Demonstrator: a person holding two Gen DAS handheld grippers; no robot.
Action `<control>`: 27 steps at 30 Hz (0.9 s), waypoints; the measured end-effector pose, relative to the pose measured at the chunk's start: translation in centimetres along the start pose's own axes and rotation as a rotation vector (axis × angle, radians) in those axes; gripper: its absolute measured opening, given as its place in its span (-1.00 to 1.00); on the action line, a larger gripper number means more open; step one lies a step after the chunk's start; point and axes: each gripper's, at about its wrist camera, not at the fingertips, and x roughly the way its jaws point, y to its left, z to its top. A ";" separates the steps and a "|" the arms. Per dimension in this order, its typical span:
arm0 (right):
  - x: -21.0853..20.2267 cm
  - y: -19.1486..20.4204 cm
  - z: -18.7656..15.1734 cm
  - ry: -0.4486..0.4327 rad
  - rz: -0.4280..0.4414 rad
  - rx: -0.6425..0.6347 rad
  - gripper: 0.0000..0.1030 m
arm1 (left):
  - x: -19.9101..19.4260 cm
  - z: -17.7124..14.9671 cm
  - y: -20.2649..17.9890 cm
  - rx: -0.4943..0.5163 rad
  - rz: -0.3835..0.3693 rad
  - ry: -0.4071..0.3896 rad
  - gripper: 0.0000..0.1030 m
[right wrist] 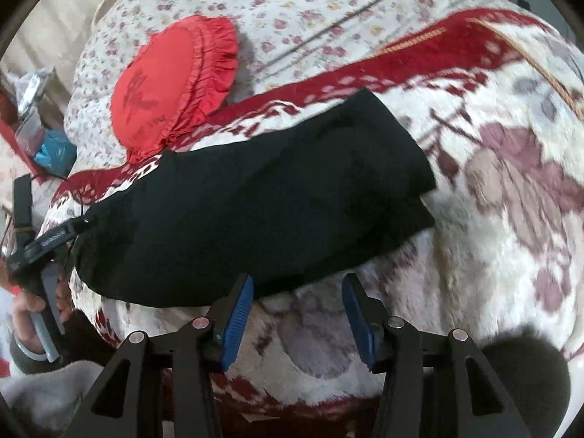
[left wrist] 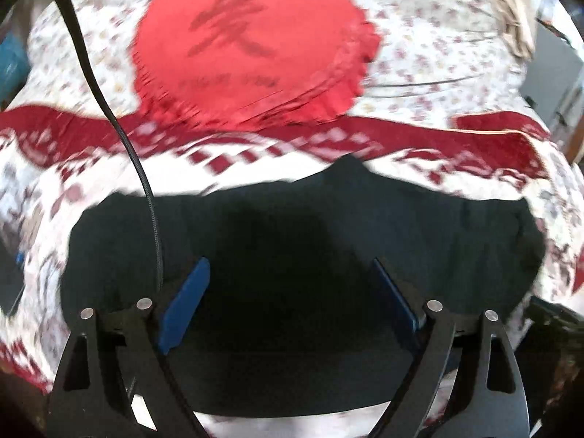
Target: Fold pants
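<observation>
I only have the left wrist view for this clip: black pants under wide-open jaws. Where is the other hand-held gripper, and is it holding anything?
Observer: The right hand-held gripper is open and empty. It is over the blanket, just off the near edge of the pants.
Operator: My view is blurred. How do the pants lie overall?
Observer: The right wrist view shows one flat folded band running diagonally, squared off at its far right end.
Operator: Is the person visible?
Observer: Only the left hand, wrapped round a grey handle at that view's left edge.
</observation>
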 end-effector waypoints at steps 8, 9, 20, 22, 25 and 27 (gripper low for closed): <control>0.1 -2.5 -0.1 -0.029 0.022 0.108 0.04 | 1.2 2.3 -7.6 0.087 -0.195 0.047 0.73; 0.2 -2.7 -0.1 -0.030 0.027 0.115 0.06 | 1.5 2.6 -8.9 0.116 -0.201 0.049 0.73; 1.0 -3.5 1.1 -0.048 0.055 0.129 0.08 | 4.1 4.4 -17.2 0.281 -0.222 0.074 0.73; 1.1 -3.5 1.2 -0.049 0.056 0.126 0.09 | 4.3 4.4 -17.5 0.276 -0.230 0.079 0.73; 1.4 -3.5 1.4 -0.043 0.063 0.122 0.12 | 4.7 4.5 -17.9 0.269 -0.243 0.095 0.73; 1.5 -3.5 1.5 -0.042 0.066 0.116 0.15 | 4.9 4.5 -18.2 0.275 -0.246 0.098 0.73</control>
